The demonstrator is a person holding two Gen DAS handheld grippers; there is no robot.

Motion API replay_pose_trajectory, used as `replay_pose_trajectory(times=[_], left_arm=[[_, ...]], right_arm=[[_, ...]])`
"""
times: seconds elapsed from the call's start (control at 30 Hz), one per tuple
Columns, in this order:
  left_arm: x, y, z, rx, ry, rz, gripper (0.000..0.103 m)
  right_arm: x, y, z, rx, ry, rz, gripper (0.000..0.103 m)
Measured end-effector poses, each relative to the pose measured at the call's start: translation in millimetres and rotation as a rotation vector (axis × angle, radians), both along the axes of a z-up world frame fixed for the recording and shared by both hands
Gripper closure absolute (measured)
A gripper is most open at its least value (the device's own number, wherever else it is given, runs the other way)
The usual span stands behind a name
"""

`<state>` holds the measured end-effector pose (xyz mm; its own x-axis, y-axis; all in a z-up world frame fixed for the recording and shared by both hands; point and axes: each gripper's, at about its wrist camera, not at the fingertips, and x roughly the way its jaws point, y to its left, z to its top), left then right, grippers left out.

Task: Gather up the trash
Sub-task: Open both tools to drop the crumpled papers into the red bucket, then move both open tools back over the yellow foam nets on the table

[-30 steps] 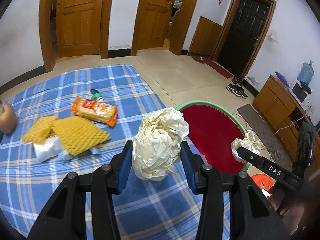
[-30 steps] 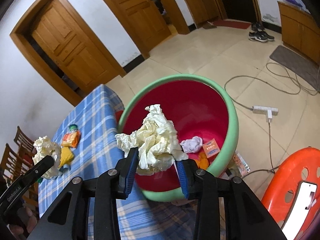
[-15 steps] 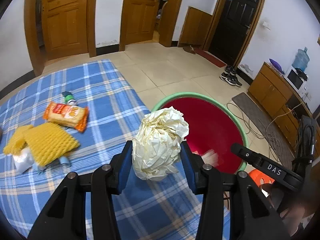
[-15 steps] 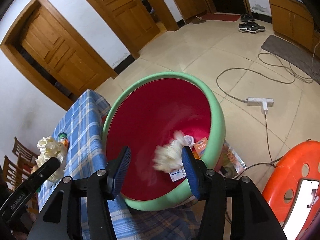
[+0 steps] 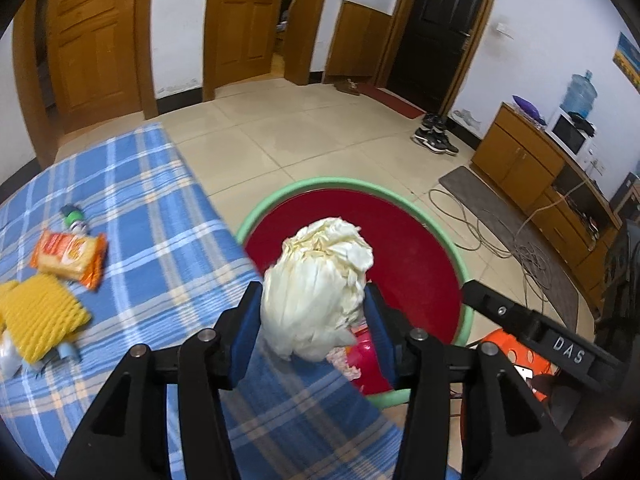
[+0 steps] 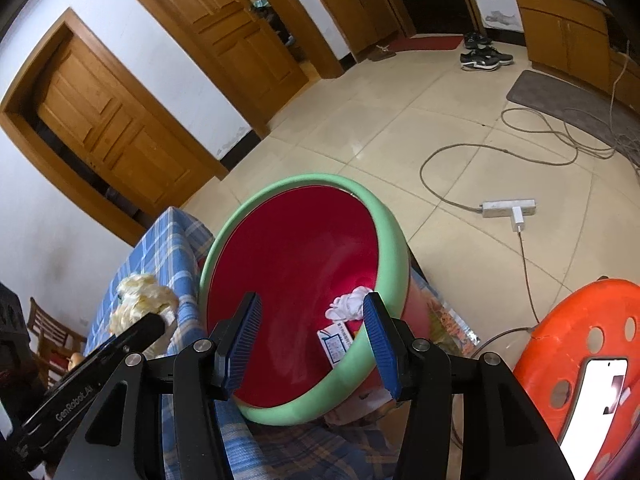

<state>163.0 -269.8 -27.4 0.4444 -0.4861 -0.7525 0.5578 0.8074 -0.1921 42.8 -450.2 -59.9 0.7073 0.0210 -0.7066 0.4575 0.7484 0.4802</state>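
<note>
Both wrist cams tilt down, close over shared red bin (image 5: 420, 248) (image 6: 304, 248).

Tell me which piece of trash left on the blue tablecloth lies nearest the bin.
The orange snack packet. It lies closer to the bin than the yellow foam netting beside it.

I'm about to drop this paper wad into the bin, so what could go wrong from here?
1. The crumpled paper ball sits between the left claw pads over the near rim of the red bin, partly above the blue plaid cloth; the jaws have just been opening, so it might land on the cloth.
2. The right claw, open and empty, hangs over the bin and could knock the ball.
</note>
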Motion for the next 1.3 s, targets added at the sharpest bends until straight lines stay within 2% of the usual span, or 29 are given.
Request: replay_pose_trajectory(times=[0.07,0.13,0.3,0.6,1.0,1.3], left_arm=[[-2,-5,2,-0.001,-0.006,-0.007,0.038],[-4,-7,5,-0.002,-0.017,-0.007,0.035],[-7,-2,7,0.004,-0.018,0.003,0.035],[-8,34,18,-0.004,-0.037,0.08,0.035],[2,108,28,0.005,-0.066,0.226,0.035],[26,176,35,0.025,-0.098,0.368,0.035]], right_arm=[[-1,-1,1,0.002,-0.002,-0.002,0.049],[-2,0,3,0.005,-0.007,-0.001,0.049],[-4,4,9,-0.001,-0.022,0.009,0.049],[-9,17,21,-0.002,-0.044,0.035,0.049],[-3,50,34,-0.014,-0.054,0.093,0.049],[6,76,42,-0.044,-0.051,0.141,0.049]])
